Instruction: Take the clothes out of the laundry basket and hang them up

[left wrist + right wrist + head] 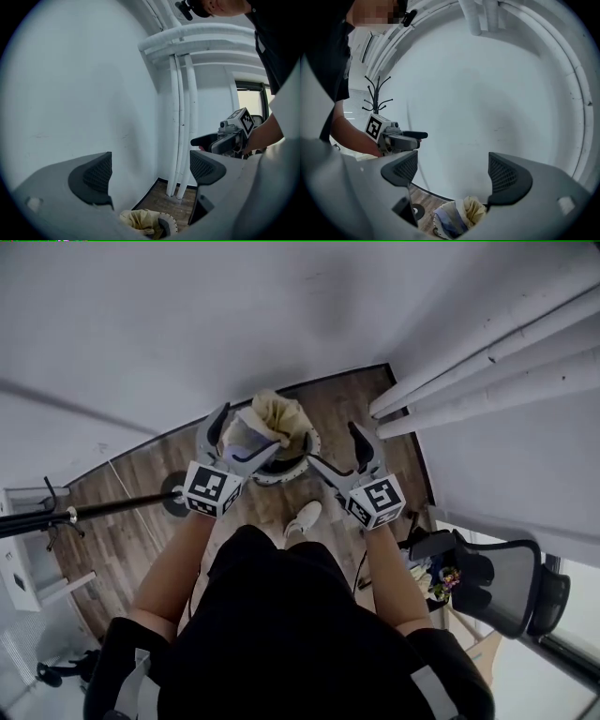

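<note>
Wood floor point(131, 521), white-walled corner | laundry basket point(302, 463) stands below you, heaped with clothes point(274, 420) | your left hand-held gripper point(234, 439) and right hand-held gripper point(339, 454): both spread, empty, above the heap | step: likely reaching in | next: lower, pinch the top cream cloth, then carry it to the coat stand point(103, 510).
</note>
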Demonstrator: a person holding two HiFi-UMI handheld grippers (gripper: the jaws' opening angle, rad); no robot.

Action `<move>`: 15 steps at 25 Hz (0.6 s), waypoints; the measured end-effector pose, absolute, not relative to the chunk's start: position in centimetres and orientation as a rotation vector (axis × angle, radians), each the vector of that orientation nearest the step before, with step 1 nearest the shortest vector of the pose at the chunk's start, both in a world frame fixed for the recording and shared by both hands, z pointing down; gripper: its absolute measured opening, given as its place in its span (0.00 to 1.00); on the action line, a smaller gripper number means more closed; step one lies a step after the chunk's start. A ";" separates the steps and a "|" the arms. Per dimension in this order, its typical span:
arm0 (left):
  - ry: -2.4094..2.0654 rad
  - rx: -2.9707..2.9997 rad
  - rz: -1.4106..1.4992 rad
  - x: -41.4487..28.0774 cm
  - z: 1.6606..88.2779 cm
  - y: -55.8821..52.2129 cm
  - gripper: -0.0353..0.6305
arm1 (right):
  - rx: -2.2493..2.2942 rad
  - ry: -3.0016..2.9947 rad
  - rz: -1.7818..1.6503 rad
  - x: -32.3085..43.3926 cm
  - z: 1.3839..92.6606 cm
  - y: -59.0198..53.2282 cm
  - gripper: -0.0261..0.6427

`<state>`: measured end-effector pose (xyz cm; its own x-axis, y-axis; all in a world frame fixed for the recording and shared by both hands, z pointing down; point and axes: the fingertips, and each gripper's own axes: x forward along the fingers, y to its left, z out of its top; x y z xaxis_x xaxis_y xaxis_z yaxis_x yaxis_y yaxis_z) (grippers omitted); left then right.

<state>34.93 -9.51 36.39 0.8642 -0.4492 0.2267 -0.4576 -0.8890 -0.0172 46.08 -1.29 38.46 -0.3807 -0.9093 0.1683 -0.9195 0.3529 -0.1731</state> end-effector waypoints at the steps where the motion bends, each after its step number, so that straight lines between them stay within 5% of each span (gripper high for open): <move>1: -0.744 2.994 0.364 35.7 37.0 -10.2 0.83 | 1.701 -2.558 0.387 46.7 39.3 -2.1 0.72; 15: -0.730 2.874 0.511 40.7 52.4 -22.3 0.83 | 1.589 -2.494 0.570 50.7 54.4 -15.2 0.70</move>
